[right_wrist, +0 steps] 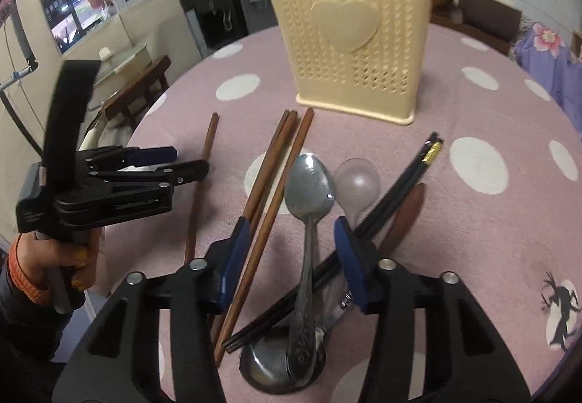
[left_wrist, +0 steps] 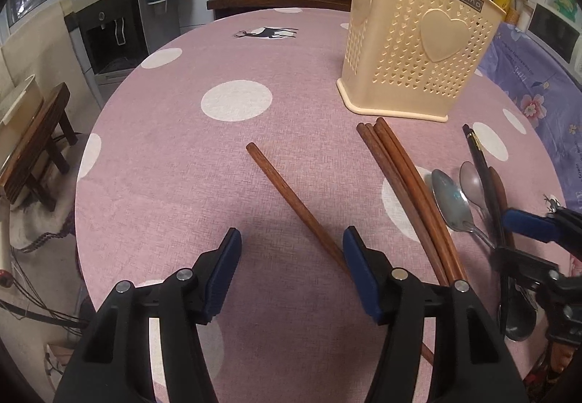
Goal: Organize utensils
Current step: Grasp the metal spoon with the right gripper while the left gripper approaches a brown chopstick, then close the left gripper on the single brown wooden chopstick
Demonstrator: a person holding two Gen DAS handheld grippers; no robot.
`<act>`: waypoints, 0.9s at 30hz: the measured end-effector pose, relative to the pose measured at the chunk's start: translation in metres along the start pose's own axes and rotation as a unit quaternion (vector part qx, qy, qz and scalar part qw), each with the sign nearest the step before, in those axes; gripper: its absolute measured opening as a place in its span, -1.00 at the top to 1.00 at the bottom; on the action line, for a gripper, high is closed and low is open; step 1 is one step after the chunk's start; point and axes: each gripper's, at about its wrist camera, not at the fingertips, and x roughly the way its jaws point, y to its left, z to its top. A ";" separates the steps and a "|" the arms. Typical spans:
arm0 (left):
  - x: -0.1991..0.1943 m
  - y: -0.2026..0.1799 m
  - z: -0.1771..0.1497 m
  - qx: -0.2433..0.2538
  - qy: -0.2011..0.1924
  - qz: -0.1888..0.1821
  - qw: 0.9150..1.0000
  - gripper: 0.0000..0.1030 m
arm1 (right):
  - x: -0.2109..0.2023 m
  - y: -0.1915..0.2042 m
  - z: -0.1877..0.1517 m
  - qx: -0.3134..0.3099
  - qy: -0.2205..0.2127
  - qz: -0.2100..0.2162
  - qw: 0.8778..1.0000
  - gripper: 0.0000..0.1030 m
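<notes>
- Left gripper is wide open and holds nothing; a lone wooden chopstick lies on the bench between its jaws.
- Right gripper gapes empty over the metal spoon and black chopsticks.
- Cream utensil holder stands upright beyond them.

Both wrist cameras sit low and close over the bench, facing the cream holder; the right view seems nearer. They share the brown chopsticks and spoons.
</notes>
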 end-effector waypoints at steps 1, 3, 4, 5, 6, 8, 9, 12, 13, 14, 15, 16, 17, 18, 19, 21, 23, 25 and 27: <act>0.000 0.001 0.001 -0.001 -0.001 -0.003 1.000 -0.14 | 0.004 0.001 0.002 -0.005 0.007 0.000 1.000 0.16; 0.001 0.001 0.001 0.002 -0.001 -0.003 1.000 -0.14 | 0.013 0.009 0.007 -0.028 0.022 -0.015 0.999 0.17; 0.001 0.001 0.000 0.004 -0.002 -0.002 1.000 -0.14 | 0.016 0.011 0.009 -0.033 0.030 -0.029 0.999 0.17; 0.001 0.001 0.001 0.006 -0.002 -0.002 1.000 -0.14 | 0.019 0.012 0.010 -0.030 0.037 -0.047 0.998 0.17; 0.002 0.001 0.001 0.007 -0.002 -0.002 1.000 -0.14 | 0.021 0.012 0.011 -0.029 0.044 -0.050 0.997 0.17; 0.003 0.002 0.003 0.008 -0.003 -0.004 1.000 -0.14 | 0.025 0.013 0.011 -0.034 0.056 -0.058 0.996 0.17; 0.003 0.003 0.002 0.008 -0.004 -0.004 1.000 -0.14 | 0.026 0.013 0.011 -0.036 0.059 -0.061 0.996 0.17; 0.006 0.004 0.005 0.010 -0.003 -0.003 1.000 -0.14 | 0.032 0.010 0.010 -0.035 0.065 -0.066 0.995 0.18; 0.007 0.005 0.006 0.010 -0.003 -0.004 1.000 -0.14 | 0.034 0.009 0.012 -0.032 0.065 -0.066 0.995 0.18; 0.009 0.006 0.008 0.010 -0.003 -0.005 1.000 -0.14 | 0.036 0.008 0.014 -0.028 0.066 -0.065 0.995 0.17; 0.010 0.007 0.011 0.009 -0.002 -0.005 1.000 -0.14 | 0.038 0.008 0.016 -0.026 0.067 -0.066 0.995 0.17; 0.011 0.007 0.012 0.009 -0.001 -0.005 1.000 -0.14 | 0.041 0.008 0.018 -0.028 0.066 -0.069 0.995 0.17; 0.011 0.007 0.012 0.009 -0.001 -0.004 1.000 -0.14 | 0.044 0.010 0.020 -0.031 0.066 -0.074 0.995 0.17; 0.012 0.007 0.013 0.009 -0.001 -0.004 1.000 -0.14 | 0.045 0.012 0.022 -0.034 0.065 -0.079 0.994 0.16; 0.012 0.007 0.012 0.009 0.000 -0.003 1.000 -0.14 | 0.048 0.014 0.025 -0.038 0.065 -0.084 0.994 0.15; 0.011 0.007 0.012 0.007 0.000 -0.003 1.000 -0.14 | 0.052 0.015 0.029 -0.038 0.064 -0.086 0.994 0.15; 0.010 0.009 0.011 0.003 0.002 -0.005 1.000 -0.14 | 0.052 0.013 0.032 -0.036 0.062 -0.085 0.994 0.15; 0.009 0.009 0.010 -0.001 0.004 -0.006 1.000 -0.14 | 0.052 0.013 0.034 -0.039 0.063 -0.084 0.994 0.15; 0.011 0.009 0.012 -0.006 0.007 -0.004 1.000 -0.11 | 0.053 0.014 0.035 -0.042 0.066 -0.084 0.993 0.15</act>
